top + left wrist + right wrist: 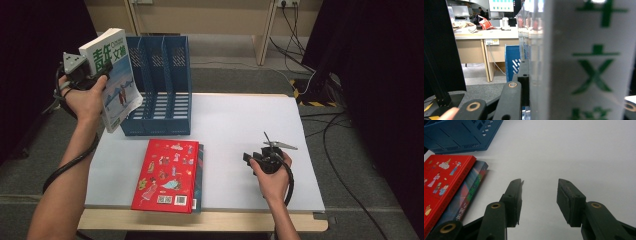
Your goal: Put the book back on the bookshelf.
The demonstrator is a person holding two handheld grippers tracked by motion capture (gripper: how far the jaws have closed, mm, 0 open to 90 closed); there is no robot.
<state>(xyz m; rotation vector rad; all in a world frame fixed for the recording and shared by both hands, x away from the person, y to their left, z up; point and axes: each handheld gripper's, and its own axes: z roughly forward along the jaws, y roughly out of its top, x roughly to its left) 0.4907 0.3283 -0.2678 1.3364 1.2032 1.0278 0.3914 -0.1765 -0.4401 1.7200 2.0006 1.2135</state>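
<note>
Left tongs [98,76]: raised off the bench's left edge, pinched on 1 white magazine [114,75] with green lettering. The magazine is held upright and slightly tilted in the air, just left of the blue file rack [159,90]. In the left gripper view the magazine [589,62] is seen pressed against the inner face of 1 black jaw, and the rack's blue wall [512,60] is seen behind it.

Right tongs [250,159]: held low over the white bench [240,120], right of centre, pointed toward the books. In the right gripper view the right tongs [539,202] are seen spread partway, with nothing between the pads and bare bench surface [564,150] under the gap.

Blue file rack: 3 compartments, stood at the bench's far left; whether anything is inside cannot be told from the high view.

Red book [166,175]: laid flat at the near edge, cover up, stacked on 1 darker book [199,172] whose edge is exposed along its right side. Both are seen at the left of the right gripper view, the red book [441,180] well apart from the tongs and the darker book [467,195] just beside the nearer jaw.
</note>
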